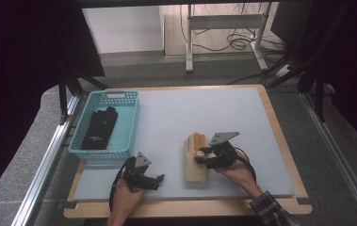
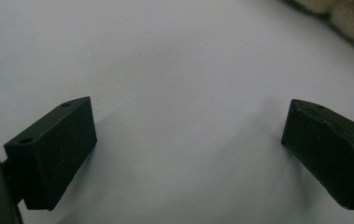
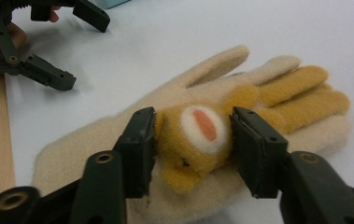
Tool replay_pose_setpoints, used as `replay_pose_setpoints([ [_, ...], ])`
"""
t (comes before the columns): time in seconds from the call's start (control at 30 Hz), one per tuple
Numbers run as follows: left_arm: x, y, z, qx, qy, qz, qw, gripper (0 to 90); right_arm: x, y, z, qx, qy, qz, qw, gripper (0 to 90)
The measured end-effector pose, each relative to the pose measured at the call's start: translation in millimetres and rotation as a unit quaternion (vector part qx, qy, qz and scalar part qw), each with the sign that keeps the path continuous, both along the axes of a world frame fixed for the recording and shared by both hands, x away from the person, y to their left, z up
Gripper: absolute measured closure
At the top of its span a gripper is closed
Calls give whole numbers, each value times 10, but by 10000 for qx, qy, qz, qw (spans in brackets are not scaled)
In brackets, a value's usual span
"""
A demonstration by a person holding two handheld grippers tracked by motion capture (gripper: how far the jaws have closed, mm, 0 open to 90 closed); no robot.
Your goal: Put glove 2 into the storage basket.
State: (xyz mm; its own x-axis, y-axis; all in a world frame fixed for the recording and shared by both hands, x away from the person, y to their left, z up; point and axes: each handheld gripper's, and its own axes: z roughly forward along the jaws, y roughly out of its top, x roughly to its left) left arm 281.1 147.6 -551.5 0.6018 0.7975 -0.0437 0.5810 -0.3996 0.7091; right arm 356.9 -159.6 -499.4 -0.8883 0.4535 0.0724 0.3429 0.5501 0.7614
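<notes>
Starting at the left of the high view: a turquoise basket (image 1: 124,123) on the pale grey mat (image 1: 176,122), with a black glove (image 1: 100,128) lying lengthwise inside, its printing too small to read. Just below the basket, the left gripper (image 1: 156,179), held in the left hand (image 1: 128,197) low over the mat near the front edge and pointing right. Jaws standing wide apart in the left gripper view, nothing between them but bare mat, and a fuzzy cream scrap cut off at the top right corner, too little of it in frame to identify. Further right, a cream glove (image 1: 194,165) flat on the mat, fingers pointing away from the person, cuff toward the front edge, with a yellow plush patch (image 3: 198,135) on its back and yellow fingers partly hidden in the high view by the right gripper (image 1: 198,157). Right gripper lowered onto the glove from the right hand (image 1: 235,169), about half open, one jaw on each side of the plush patch and touching or nearly touching its fur; firm squeeze or mere contact impossible to judge. Patch's lower edge hidden behind the jaws. Plaid sleeve (image 1: 270,209) cut off at the bottom edge.
</notes>
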Motion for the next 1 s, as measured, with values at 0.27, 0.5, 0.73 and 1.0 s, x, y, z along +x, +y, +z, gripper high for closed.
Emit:
replay_pose_setpoints([
  [0.27, 1, 1, 0, 9, -6, -6, 10000, 35, -42, -88, 193, 57, -204, -101, 9997, 406],
  [0.5, 0, 0, 0, -1, -1, 3, 10000, 35, -73, -369, 185, 93, -99, -377, 9992, 492],
  [0.73, 0, -1, 0, -1, -1, 4, 10000, 35, -180, -522, 1, 20, 161, -438, 9989, 783],
  [1.0, -1, -1, -1, 1, -4, 6, 10000, 34, -349, -466, -200, -205, 241, -220, 9993, 881],
])
